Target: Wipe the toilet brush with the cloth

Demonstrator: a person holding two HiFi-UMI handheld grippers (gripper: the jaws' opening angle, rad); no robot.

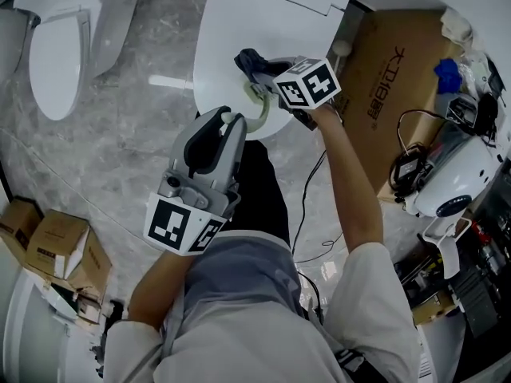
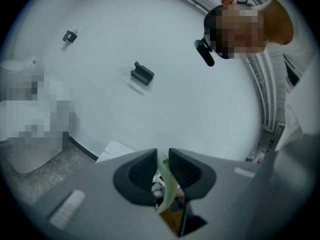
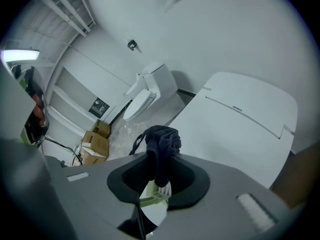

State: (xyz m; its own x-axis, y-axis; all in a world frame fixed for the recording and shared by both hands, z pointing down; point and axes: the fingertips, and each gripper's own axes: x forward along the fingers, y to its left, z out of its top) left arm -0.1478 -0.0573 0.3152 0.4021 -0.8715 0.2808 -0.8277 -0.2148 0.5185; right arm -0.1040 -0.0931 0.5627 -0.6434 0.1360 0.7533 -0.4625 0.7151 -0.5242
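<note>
Pinching the thin green toilet brush (image 2: 165, 181) in the left gripper (image 2: 162, 156), just beneath the right gripper (image 3: 159, 170) clamped on the dark cloth (image 3: 162, 138); liable to twist from that narrow grip if rubbed hard.

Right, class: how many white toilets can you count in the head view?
2: one white ceramic toilet at upper left on the marble floor, and one closed-lid white toilet at top centre. The white curved shape at bottom left may be a third.
</note>
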